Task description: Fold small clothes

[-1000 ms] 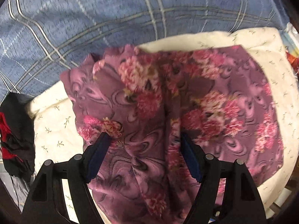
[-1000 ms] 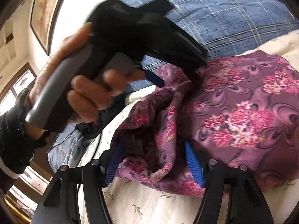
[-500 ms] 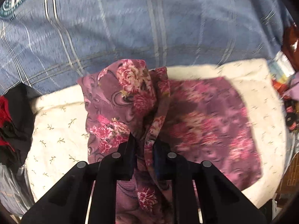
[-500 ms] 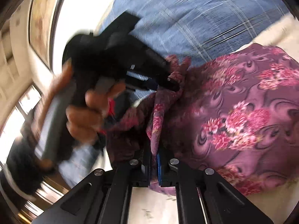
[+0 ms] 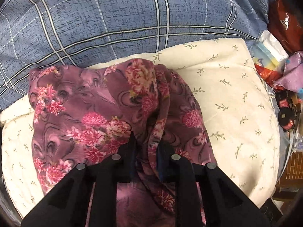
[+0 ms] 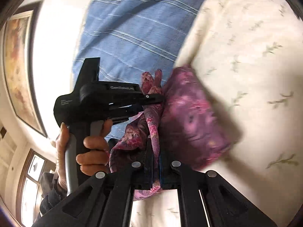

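Observation:
A purple garment with pink flowers (image 5: 90, 117) lies bunched on a cream cushion with a leaf print (image 5: 236, 98). My left gripper (image 5: 149, 151) is shut on a gathered fold of the garment and holds it lifted over the cushion. My right gripper (image 6: 155, 162) is shut on another edge of the same garment (image 6: 189, 128). In the right wrist view the left gripper (image 6: 151, 98) shows side-on, held in a hand, clamping the cloth just beyond my right fingers. The rest of the garment hangs folded against the cushion (image 6: 246, 56).
A blue checked bedcover (image 5: 113, 19) lies behind the cushion. Mixed clutter, a purple cloth and packets (image 5: 284, 79), sits at the right edge. A framed picture (image 6: 17, 66) and a window (image 6: 32, 189) are on the wall at the left.
Both grippers went from open around the cloth to shut on it. They then lifted the garment's edge and carried it across, so the garment now lies doubled over and narrower.

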